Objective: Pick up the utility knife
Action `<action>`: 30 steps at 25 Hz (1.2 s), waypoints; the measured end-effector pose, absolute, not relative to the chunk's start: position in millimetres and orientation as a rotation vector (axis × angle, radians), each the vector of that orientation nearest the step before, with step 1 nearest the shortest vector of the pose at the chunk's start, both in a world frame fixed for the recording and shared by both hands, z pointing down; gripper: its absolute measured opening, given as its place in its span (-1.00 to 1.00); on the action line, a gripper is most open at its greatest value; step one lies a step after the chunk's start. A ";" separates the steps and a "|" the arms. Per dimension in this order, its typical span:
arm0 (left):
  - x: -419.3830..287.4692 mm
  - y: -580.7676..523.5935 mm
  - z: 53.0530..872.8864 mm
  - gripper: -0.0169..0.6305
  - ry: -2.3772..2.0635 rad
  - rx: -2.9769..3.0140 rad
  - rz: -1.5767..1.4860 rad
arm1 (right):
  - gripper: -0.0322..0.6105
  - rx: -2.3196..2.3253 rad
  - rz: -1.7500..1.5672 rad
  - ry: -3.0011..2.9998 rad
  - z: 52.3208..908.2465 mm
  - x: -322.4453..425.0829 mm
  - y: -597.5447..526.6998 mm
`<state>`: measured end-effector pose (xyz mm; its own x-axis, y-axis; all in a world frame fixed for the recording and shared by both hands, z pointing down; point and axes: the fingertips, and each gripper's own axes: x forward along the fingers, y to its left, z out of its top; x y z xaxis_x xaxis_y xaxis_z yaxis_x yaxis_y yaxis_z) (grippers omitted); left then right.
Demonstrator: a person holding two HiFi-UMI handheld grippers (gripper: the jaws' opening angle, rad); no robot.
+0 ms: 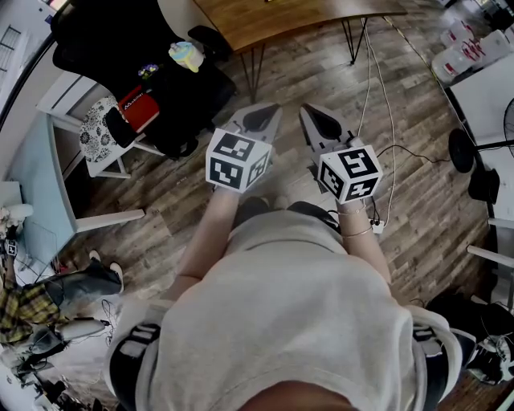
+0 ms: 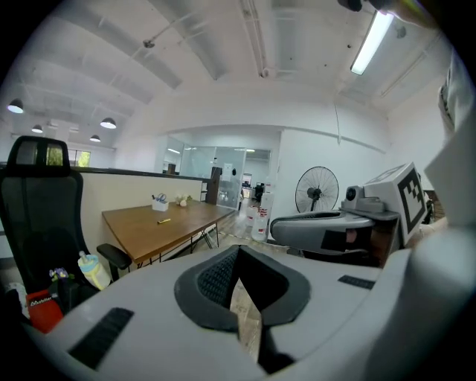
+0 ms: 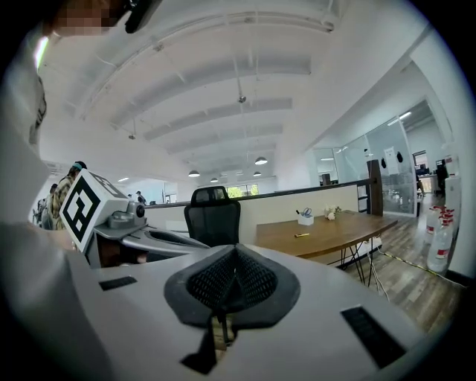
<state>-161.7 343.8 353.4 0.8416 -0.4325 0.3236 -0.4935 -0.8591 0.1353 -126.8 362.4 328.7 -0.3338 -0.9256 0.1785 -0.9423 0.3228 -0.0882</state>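
Observation:
The utility knife (image 2: 163, 221) is a small yellow object lying on the wooden table (image 2: 141, 232) some way ahead of me; it also shows as the yellow knife (image 3: 300, 235) on the table (image 3: 338, 232) in the right gripper view. In the head view only the table's near edge (image 1: 305, 22) shows and the knife is out of sight. My left gripper (image 1: 275, 107) and right gripper (image 1: 305, 110) are held side by side at waist height over the wooden floor, well short of the table. The left gripper (image 2: 238, 253) and the right gripper (image 3: 235, 250) both have their tips together with nothing between them.
A black office chair (image 1: 120, 48) with a bottle and a red box on its seat stands left of the table. A white pen holder (image 3: 306, 219) sits on the tabletop. A standing fan (image 1: 474, 152) and cables (image 1: 377, 104) are on the right, and a white table (image 1: 40, 185) is on the left.

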 end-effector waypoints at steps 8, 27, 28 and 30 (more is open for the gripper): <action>-145.0 345.6 362.9 -0.91 -0.738 2.802 0.443 | -0.66 1.782 0.284 -2.454 337.3 -97.5 365.9; -112.4 288.3 394.5 -0.91 -0.758 2.710 0.474 | -0.46 1.830 0.352 -2.416 364.0 -46.1 322.4; -109.0 278.6 395.2 -0.91 -0.756 2.708 0.473 | -0.46 1.832 0.354 -2.411 364.7 -41.0 313.7; -103.3 257.2 396.0 -0.91 -0.751 2.706 0.475 | -0.46 1.843 0.353 -2.403 364.4 -32.3 294.6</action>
<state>-103.3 257.2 396.0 0.8095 -0.4423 0.3862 -0.5387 -0.8211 0.1887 -32.3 294.6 364.4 -0.2665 -0.9400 0.2129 -0.9615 0.2440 -0.1262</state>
